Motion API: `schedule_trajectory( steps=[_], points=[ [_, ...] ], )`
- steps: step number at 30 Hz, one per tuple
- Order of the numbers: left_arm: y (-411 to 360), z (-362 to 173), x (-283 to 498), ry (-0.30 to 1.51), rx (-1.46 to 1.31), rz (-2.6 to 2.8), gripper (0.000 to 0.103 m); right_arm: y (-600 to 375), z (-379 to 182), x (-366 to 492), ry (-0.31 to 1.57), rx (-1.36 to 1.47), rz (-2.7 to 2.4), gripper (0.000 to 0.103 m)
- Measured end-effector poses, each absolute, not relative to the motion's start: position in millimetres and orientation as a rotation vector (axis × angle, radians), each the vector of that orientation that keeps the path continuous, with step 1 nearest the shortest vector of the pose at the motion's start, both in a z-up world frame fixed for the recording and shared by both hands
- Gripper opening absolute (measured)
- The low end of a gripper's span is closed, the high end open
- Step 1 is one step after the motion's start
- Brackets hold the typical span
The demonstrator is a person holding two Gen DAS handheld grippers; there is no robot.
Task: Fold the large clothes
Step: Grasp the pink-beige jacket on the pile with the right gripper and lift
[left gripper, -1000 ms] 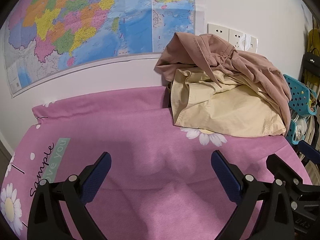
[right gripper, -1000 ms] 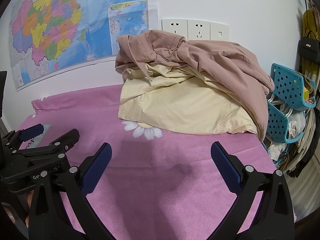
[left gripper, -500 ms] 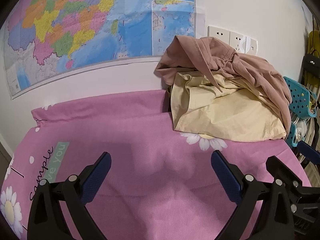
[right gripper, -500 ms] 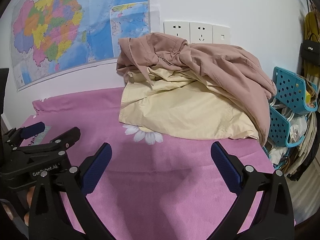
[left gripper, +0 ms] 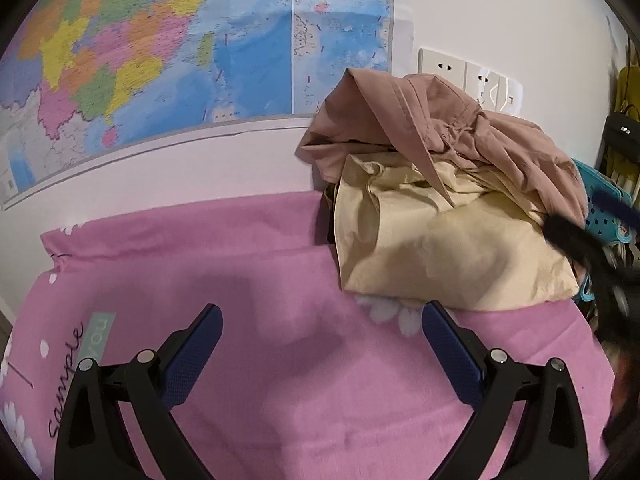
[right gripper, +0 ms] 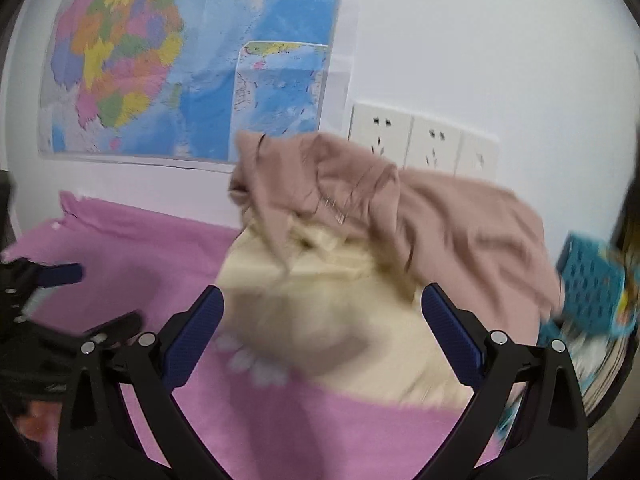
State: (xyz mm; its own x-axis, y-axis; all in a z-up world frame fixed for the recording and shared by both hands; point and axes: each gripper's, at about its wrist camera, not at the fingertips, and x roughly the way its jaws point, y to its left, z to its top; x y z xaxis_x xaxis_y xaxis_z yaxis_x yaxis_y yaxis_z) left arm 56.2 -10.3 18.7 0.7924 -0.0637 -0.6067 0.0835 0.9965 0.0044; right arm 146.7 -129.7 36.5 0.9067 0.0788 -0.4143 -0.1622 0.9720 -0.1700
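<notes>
A heap of clothes lies at the far right of the pink cloth: a dusty-pink garment (left gripper: 480, 136) draped over a pale yellow garment (left gripper: 440, 248). My left gripper (left gripper: 320, 320) is open and empty over the pink cloth, short of the heap. My right gripper (right gripper: 320, 304) is open and empty, close in front of the yellow garment (right gripper: 320, 320) with the pink garment (right gripper: 440, 216) above it; this view is blurred. The right gripper shows blurred at the right edge of the left wrist view (left gripper: 580, 240).
A pink flowered cloth (left gripper: 240, 280) covers the table. A wall map (left gripper: 160, 48) and white sockets (left gripper: 460, 72) are on the wall behind. A teal perforated basket (right gripper: 592, 284) stands at the table's right edge. The left gripper shows at the left of the right wrist view (right gripper: 48, 304).
My right gripper has moved forward and up toward the clothes heap, which now fills more of its view. The left gripper has edged slightly forward. Both stay open.
</notes>
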Motion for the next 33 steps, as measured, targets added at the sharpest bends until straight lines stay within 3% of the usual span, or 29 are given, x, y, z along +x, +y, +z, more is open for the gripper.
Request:
schedule_trajectory(
  steps=[14,16,18,20,21,26,28,30,33],
  points=[
    [14.3,11.4,118.2,0.679,0.035,-0.001,0.096,-113.5,62.4,319.3,0.446,-0.525,0.180,0.092],
    [19.3,7.5,126.7,0.691,0.032,0.013,0.096,-106.8,58.2,330.8,0.465,-0.572,0.215,0.081],
    [23.1,3.9,132.9,0.702,0.031,0.022,0.096,-101.7,53.7,336.4,0.504,-0.640,0.241,0.043],
    [27.7,0.3,138.8,0.708,0.036,0.032,0.096,-103.5,58.5,330.1,0.505,-0.657,0.266,0.020],
    [29.7,-0.5,139.8,0.707,0.036,0.035,0.096,-107.3,64.5,323.4,0.494,-0.644,0.286,0.017],
    [38.4,-2.7,151.0,0.695,0.037,0.042,0.096,-143.2,119.9,275.6,0.396,-0.501,0.291,0.014],
    [40.6,-1.7,156.8,0.684,0.040,0.048,0.096,-160.4,130.3,271.2,0.417,-0.415,0.304,0.023],
    [41.8,-1.2,161.1,0.682,0.037,0.052,0.096,-158.0,119.3,270.4,0.477,-0.435,0.346,0.040],
    [43.9,-1.5,164.5,0.680,0.037,0.059,0.096,-133.3,79.2,274.7,0.550,-0.606,0.339,0.045]
  ],
)
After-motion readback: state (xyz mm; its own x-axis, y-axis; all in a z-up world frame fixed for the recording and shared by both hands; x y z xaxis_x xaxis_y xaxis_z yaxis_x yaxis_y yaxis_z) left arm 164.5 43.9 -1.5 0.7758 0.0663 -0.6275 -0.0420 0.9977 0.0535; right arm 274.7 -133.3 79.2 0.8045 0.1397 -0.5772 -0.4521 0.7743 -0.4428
